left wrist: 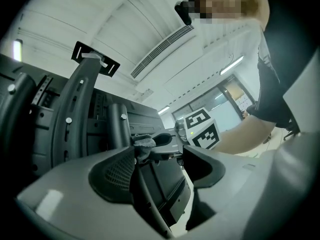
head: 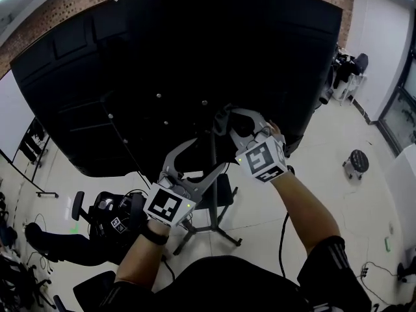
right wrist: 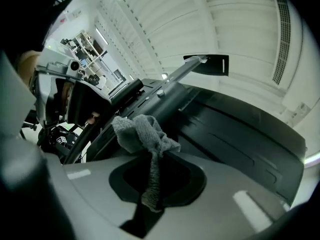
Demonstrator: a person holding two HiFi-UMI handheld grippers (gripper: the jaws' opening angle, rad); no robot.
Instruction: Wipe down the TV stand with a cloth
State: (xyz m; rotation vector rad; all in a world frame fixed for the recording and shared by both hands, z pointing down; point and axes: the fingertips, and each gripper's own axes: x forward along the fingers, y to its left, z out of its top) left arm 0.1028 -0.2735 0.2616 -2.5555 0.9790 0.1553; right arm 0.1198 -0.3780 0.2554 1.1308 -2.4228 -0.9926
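Right tool clenches the bunched cloth against the stand pole, likely to rub it. Left tool, released, flanks that pole, perhaps steadying.

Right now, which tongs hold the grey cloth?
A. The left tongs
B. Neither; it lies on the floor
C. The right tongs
C: in the right gripper view the grey cloth is pinched between the jaws of the right tongs, while the left tongs stand open without it.
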